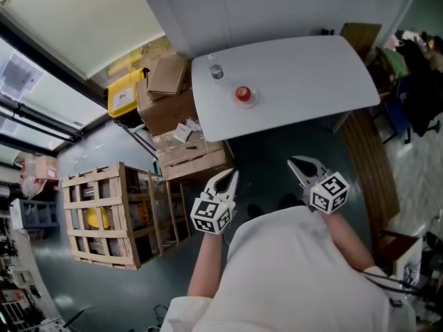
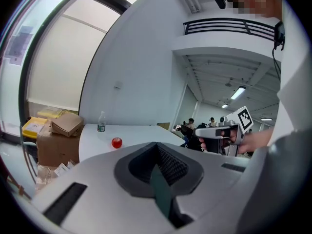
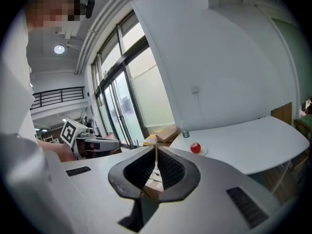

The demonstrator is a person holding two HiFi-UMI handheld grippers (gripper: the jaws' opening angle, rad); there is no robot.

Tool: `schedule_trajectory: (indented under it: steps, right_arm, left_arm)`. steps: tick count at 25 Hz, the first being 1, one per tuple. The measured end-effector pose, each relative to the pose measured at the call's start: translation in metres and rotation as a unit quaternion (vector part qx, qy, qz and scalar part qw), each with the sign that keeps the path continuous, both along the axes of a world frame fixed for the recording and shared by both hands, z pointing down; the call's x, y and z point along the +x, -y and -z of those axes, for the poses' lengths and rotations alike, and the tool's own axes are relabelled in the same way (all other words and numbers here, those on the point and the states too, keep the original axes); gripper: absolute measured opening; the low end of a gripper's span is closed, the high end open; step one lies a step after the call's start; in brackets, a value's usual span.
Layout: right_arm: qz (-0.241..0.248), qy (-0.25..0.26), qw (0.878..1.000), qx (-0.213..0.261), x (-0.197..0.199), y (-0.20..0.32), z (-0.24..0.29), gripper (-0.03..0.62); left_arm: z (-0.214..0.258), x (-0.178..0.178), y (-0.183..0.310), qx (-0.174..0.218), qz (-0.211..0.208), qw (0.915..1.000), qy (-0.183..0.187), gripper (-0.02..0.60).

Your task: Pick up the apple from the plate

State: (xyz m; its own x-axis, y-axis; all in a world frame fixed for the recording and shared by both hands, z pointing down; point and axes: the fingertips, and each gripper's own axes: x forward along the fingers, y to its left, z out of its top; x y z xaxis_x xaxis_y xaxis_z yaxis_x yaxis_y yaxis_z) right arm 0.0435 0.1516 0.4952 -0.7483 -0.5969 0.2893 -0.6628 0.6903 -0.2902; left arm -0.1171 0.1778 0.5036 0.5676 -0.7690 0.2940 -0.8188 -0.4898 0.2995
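The apple point(image 1: 243, 93) is seen on its plate point(image 1: 252, 101) on the white table point(image 1: 311, 75), well apart from both grippers, so the approach is judged the step in hand. The left gripper point(image 1: 227, 177) and right gripper point(image 1: 299, 163) are closed and empty; one must be brought close and opened before any grasp

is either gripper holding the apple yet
No, the apple sits on the plate, apart from the left gripper and the right gripper.
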Motion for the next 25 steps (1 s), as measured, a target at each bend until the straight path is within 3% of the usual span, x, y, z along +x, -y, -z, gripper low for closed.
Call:
schedule_trajectory:
  steps: [11,25]
  right_arm:
    - [0.007,-0.022,1.000,0.006,-0.022,-0.001,-0.001,0.038]
    - [0.019,-0.016,1.000,-0.001,-0.012,0.041,-0.005,0.038]
  left_arm:
    - [-0.004,-0.014,0.000,-0.004,-0.012,0.9999,-0.011,0.002]
    - [-0.015,-0.003,0.034,-0.017,-0.001,0.9995,-0.025,0.002]
